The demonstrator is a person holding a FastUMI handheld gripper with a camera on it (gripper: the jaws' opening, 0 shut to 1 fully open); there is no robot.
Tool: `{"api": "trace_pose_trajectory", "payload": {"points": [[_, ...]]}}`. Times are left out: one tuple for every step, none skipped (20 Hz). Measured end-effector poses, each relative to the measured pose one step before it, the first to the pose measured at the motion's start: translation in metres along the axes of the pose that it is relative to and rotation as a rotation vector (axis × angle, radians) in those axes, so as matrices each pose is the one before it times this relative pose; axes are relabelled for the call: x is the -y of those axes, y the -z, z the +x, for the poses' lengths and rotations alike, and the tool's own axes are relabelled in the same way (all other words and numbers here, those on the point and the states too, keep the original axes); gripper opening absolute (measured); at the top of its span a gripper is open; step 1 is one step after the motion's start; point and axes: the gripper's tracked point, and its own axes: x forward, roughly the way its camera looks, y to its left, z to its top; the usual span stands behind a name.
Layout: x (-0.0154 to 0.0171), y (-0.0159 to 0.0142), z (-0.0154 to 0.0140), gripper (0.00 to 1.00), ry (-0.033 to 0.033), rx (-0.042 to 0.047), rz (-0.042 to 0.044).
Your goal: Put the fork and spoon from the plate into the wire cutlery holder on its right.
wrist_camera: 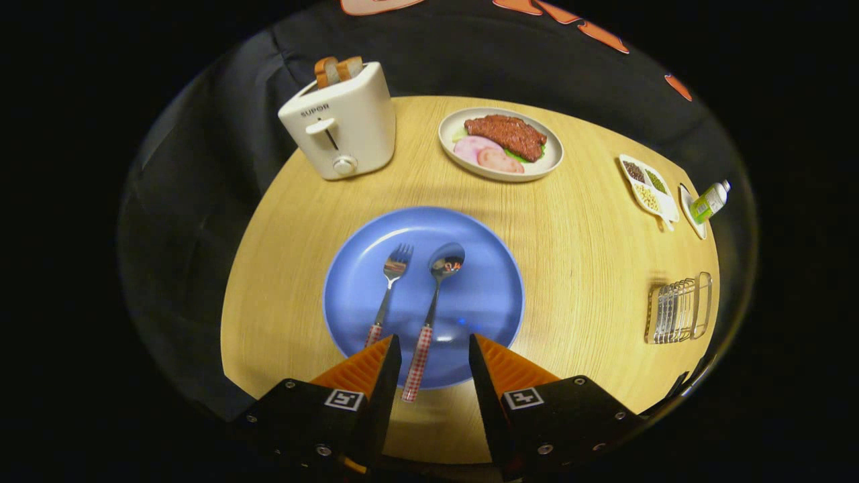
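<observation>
Your claw (435, 349) hangs released, the spoon (433, 305) handle between its fingers, fork (388, 288) alongside on the plate (490, 268).

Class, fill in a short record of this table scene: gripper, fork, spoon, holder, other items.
gripper: open, fingers either side of the spoon's handle
fork: lying on the blue plate, left of the spoon
spoon: on the plate, handle end past its rim
wire cutlery holder: right of the plate
other items: toaster, plate of food
</observation>
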Motion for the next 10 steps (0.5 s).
{"api": "trace_pose_trajectory", "payload": {"points": [[-0.00183,0.00616,0.00259,0.57,-0.00079,-0.0289,0.00543],[-0.00228,0.0028,0.00351,0.55,-0.00105,-0.02156,0.00618],[-0.00115,0.00286,0.0033,0.51,0.00078,-0.01811,0.00209],[-0.00014,0.00227,0.00245,0.49,0.0046,-0.01151,0.00204],[0.00008,0.00196,0.00254,0.46,0.00525,-0.017,0.00014],[-0.00292,0.00314,0.00232,0.43,-0.00418,-0.02003,0.00335],[-0.00294,0.00187,0.0032,0.39,-0.00273,-0.01699,0.00226],[-0.00136,0.00287,0.0011,0.37,-0.00046,-0.02502,0.00406],[-0.00274,0.00319,0.00281,0.32,-0.00603,-0.02185,0.00745],[-0.00135,0.00274,0.00222,0.29,-0.00373,-0.01986,0.00451]]}}
